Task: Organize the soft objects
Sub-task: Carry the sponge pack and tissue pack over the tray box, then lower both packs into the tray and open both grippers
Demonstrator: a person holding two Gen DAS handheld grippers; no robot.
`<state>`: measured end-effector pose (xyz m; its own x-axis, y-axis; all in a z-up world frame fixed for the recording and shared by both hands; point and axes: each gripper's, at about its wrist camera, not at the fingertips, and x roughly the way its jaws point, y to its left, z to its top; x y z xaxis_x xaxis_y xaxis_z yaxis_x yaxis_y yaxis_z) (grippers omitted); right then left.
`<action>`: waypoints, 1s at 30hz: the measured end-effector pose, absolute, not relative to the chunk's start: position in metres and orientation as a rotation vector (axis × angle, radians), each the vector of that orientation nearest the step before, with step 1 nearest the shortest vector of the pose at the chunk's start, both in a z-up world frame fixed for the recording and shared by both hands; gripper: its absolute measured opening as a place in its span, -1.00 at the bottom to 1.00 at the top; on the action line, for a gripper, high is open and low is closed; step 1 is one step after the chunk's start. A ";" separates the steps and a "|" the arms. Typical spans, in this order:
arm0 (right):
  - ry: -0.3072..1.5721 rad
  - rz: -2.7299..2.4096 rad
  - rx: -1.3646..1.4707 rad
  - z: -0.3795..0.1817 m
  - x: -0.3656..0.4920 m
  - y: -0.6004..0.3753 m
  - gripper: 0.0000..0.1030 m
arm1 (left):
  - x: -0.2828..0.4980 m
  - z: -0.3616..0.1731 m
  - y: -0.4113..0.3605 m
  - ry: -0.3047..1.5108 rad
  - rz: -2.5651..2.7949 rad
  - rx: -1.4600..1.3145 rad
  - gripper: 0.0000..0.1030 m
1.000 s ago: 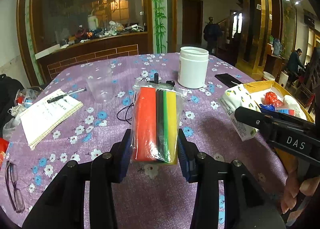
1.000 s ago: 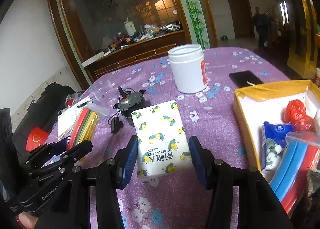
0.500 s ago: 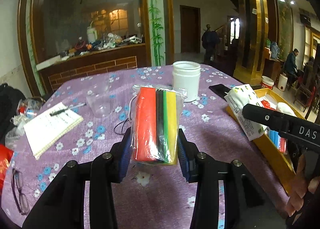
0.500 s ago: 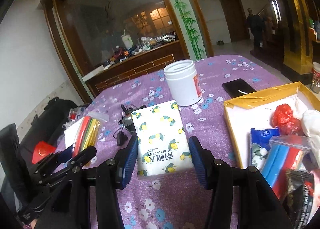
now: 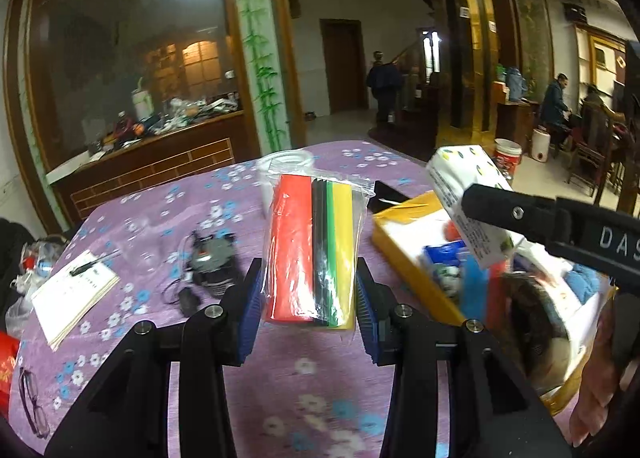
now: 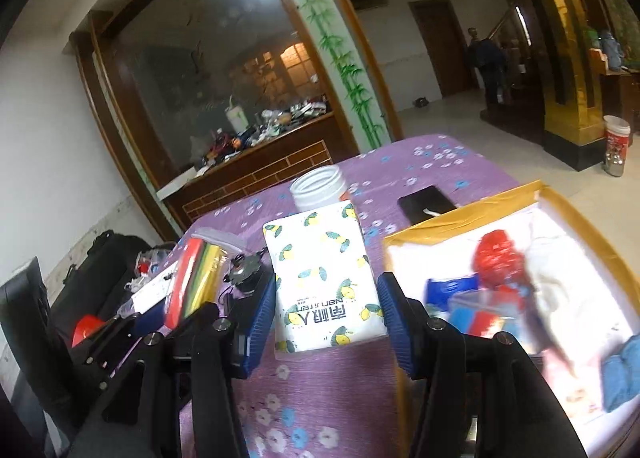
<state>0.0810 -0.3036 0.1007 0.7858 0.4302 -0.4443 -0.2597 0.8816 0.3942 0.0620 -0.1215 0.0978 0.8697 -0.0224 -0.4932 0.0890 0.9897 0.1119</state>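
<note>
My left tongs (image 5: 310,290) are clamped on a clear zip bag of coloured foam strips (image 5: 314,254), red, black, green and yellow, standing upright between the blue pads and lifted clear of the purple flowered table (image 5: 304,390). My right tongs (image 6: 326,312) are squeezing a soft tissue pack (image 6: 324,278) printed with lemons, also up off the cloth, its printed face toward the camera. Just right of that pack sits the yellow-edged box (image 6: 460,216), and inside I can make out a red bundle (image 6: 498,254), a blue packet (image 6: 450,290) and something white, though that side is blurred. From the left view, the tissue pack hangs above the box's near corner, with my right tongs' black body crossing in front. On the table behind: a white jar (image 6: 318,188), a dark phone (image 6: 426,202), a small grey gadget with a cable (image 5: 210,266), a notepad with a pen (image 5: 74,294), and glasses (image 5: 34,398) at the near left edge.
</note>
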 end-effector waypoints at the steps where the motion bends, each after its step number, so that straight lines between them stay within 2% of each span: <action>1: 0.550 0.373 0.330 0.102 0.080 -0.310 0.03 | 0.062 0.098 -0.128 0.512 -0.066 0.139 -0.23; 17: 0.541 0.254 0.427 0.094 0.071 -0.405 0.03 | 0.066 0.092 -0.215 0.534 -0.174 0.194 -0.23; 30: 0.617 0.165 0.417 0.072 0.078 -0.438 0.03 | 0.071 0.078 -0.253 0.579 -0.223 0.233 -0.23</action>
